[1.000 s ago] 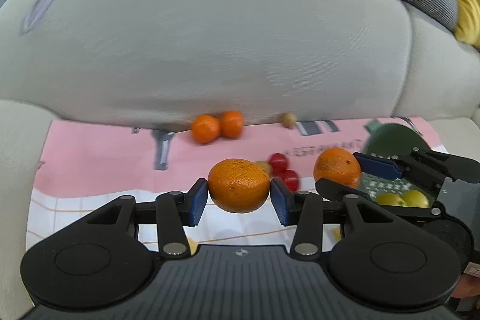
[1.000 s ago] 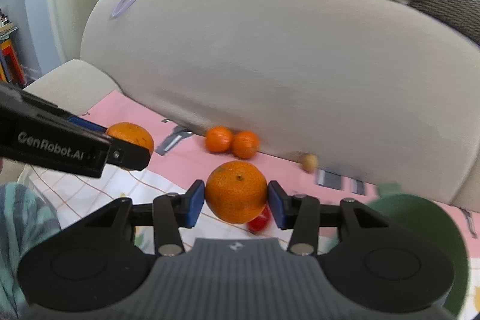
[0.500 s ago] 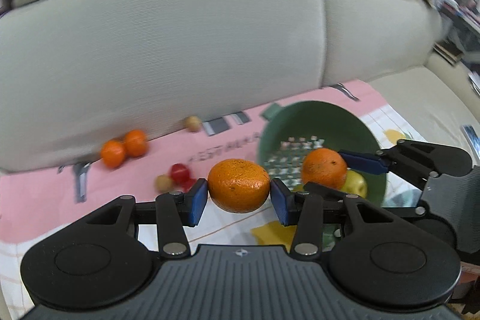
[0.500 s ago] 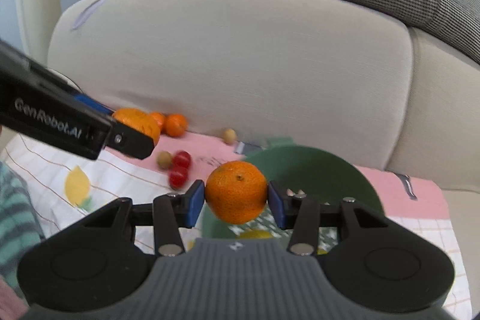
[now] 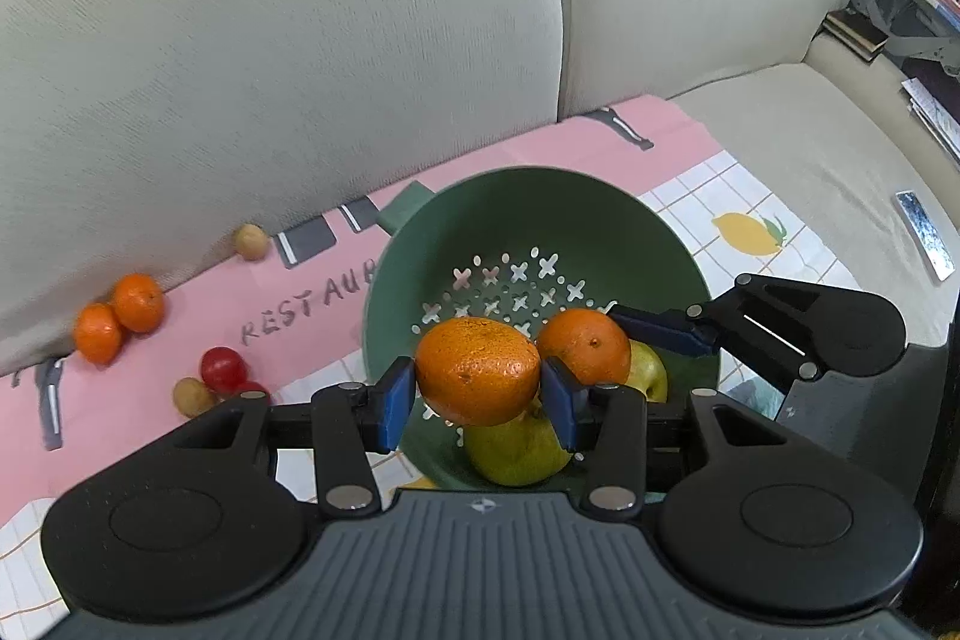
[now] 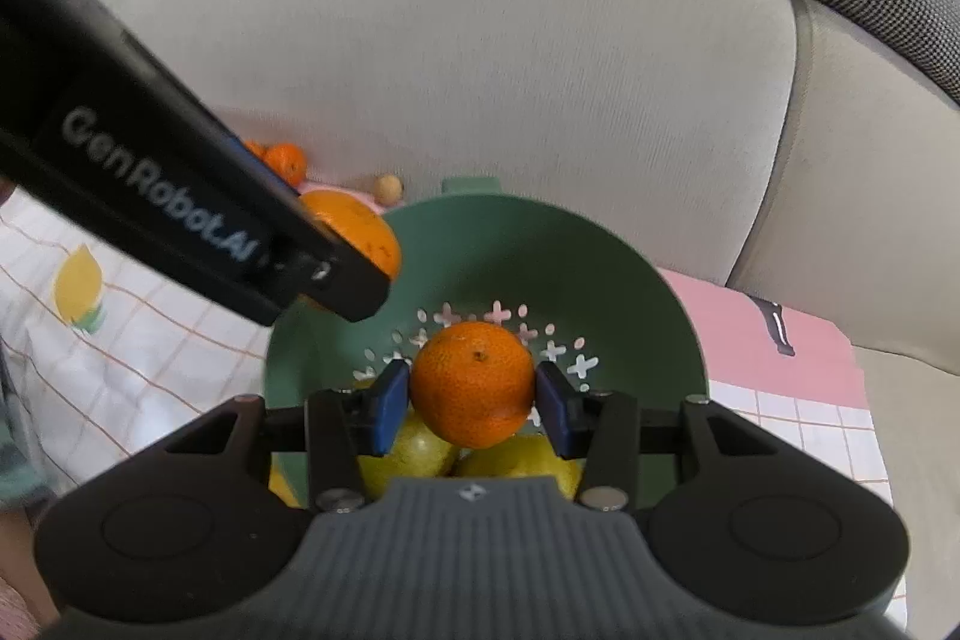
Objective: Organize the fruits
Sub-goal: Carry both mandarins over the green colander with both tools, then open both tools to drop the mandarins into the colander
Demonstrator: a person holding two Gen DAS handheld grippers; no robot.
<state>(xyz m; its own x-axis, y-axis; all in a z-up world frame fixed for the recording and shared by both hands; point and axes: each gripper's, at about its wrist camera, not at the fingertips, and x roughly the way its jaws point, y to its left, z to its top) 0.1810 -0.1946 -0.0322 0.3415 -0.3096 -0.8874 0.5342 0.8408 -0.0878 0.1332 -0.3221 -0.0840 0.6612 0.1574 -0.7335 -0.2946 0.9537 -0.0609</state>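
My left gripper (image 5: pixel 478 397) is shut on an orange (image 5: pixel 478 370) and holds it over the near rim of the green colander (image 5: pixel 540 214). My right gripper (image 6: pixel 472 405) is shut on a second orange (image 6: pixel 472 382) above the colander (image 6: pixel 600 268). That orange also shows in the left wrist view (image 5: pixel 585 343), with the right gripper's fingers (image 5: pixel 660 331) on it. Yellow-green fruits (image 5: pixel 516 445) lie in the colander, also seen in the right wrist view (image 6: pixel 414 454). The left gripper's orange shows in the right wrist view (image 6: pixel 360 229).
Two small oranges (image 5: pixel 117 316), red fruits (image 5: pixel 223 369) and brown nut-like balls (image 5: pixel 250 241) lie on the pink cloth (image 5: pixel 150 400) to the left, against the sofa back (image 5: pixel 300 40). A checked lemon-print cloth (image 5: pixel 750 226) lies under the colander.
Both grippers have carried their oranges to the right, from over the cloth to above the green colander. Both stay shut on their oranges.
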